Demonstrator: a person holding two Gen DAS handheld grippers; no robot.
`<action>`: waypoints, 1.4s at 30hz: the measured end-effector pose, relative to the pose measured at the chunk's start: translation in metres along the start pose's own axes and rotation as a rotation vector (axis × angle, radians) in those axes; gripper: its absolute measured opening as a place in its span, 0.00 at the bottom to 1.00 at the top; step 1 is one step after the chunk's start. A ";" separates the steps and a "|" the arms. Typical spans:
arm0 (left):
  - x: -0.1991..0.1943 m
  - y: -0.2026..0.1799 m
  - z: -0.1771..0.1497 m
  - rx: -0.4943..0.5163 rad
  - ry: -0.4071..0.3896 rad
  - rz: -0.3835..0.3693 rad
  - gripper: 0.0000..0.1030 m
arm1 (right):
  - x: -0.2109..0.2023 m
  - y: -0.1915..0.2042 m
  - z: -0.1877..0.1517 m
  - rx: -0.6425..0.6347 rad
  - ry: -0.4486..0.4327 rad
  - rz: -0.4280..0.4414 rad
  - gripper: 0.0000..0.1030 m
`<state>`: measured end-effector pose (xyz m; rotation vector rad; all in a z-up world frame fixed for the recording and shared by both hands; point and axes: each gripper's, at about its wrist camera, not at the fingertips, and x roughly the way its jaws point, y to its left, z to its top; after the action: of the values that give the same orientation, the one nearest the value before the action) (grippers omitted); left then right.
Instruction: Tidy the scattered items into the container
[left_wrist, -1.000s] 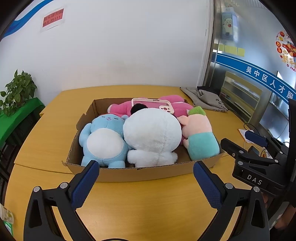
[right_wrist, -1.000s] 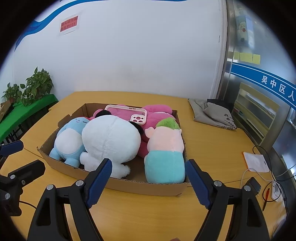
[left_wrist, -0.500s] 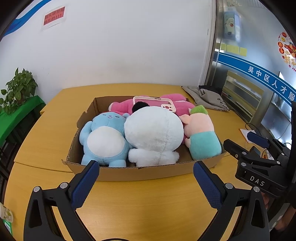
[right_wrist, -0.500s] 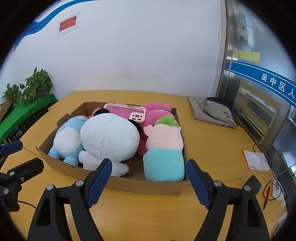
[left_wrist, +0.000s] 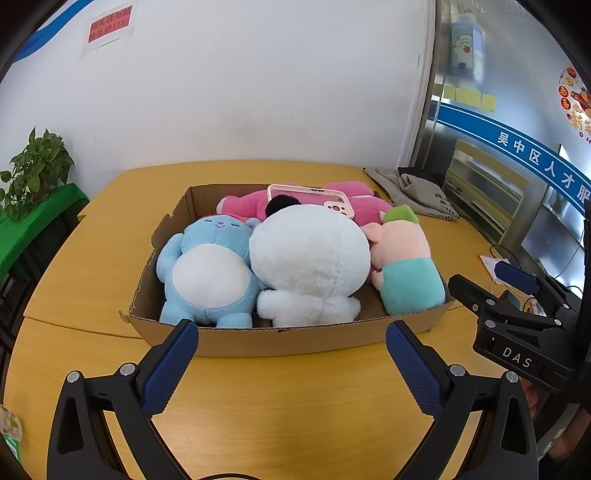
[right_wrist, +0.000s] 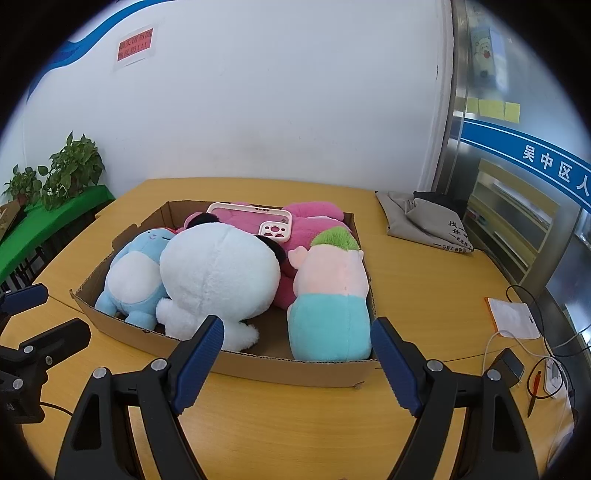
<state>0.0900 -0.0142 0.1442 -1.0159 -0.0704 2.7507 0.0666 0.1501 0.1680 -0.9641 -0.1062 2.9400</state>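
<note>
The cardboard box (left_wrist: 280, 341) sits just beyond the spread, empty left claw (left_wrist: 291, 363).

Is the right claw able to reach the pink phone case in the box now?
Probably yes, from above. The phone case lies uncovered on top of the pink plush at the back of the box. The right claw is open and empty, but must pass over the white plush.

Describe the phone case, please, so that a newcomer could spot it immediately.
Find the cardboard box on the yellow table. At its far end, on the pink plush, lies the phone case: the only flat, hard-edged item, with a pale rim and camera cutouts.
</note>
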 end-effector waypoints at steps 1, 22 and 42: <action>0.000 0.001 0.000 -0.001 -0.001 0.000 1.00 | 0.001 0.000 0.000 -0.001 0.001 0.000 0.79; 0.004 0.001 -0.001 -0.003 0.010 -0.002 1.00 | 0.003 0.000 -0.003 0.003 0.006 0.004 0.79; 0.004 -0.003 -0.005 0.018 0.017 0.011 1.00 | 0.000 -0.002 -0.008 0.014 0.007 0.011 0.79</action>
<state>0.0912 -0.0106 0.1380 -1.0376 -0.0379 2.7469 0.0717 0.1523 0.1620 -0.9755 -0.0802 2.9429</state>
